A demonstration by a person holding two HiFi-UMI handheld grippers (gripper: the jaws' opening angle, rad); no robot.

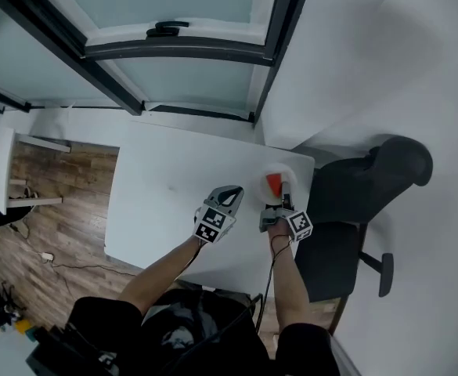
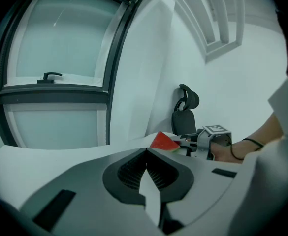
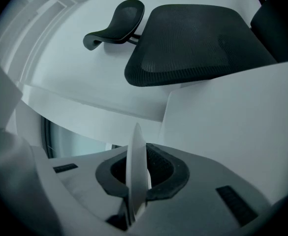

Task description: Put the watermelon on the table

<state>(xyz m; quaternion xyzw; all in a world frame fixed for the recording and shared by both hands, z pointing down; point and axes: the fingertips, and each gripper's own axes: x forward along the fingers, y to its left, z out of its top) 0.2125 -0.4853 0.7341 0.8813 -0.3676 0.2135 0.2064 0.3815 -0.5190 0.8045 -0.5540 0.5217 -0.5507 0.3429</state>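
Over the far right corner of the white table (image 1: 158, 186), the right gripper (image 1: 279, 198) holds the watermelon (image 1: 274, 183), a red wedge-shaped slice with a pale rind. Its jaws are closed tight onto the slice. Looking along those jaws in the right gripper view, I see the wedge edge-on as a thin pale sliver standing upright between the dark ribbed pads (image 3: 161, 168). From where I stand I cannot tell whether the slice's lower edge touches the tabletop or hangs just above it.

The left gripper (image 1: 230, 194) is just beside the right one, nearer the middle of the table, and has hold of nothing. Its two jaws meet at the tips, with only the bare table showing past them. In the left gripper view the red face of the slice shows off to the right, with the right gripper's marker cube (image 2: 216, 130) and the person's hand (image 2: 227, 151) behind it.

A black office chair (image 1: 369, 186) with a headrest stands against the table's right edge, close to the slice. Beyond the table's far edge is a dark-framed window (image 1: 174, 22) with a black handle (image 1: 166, 28), and wood flooring (image 1: 56, 202) shows to the left of the table.
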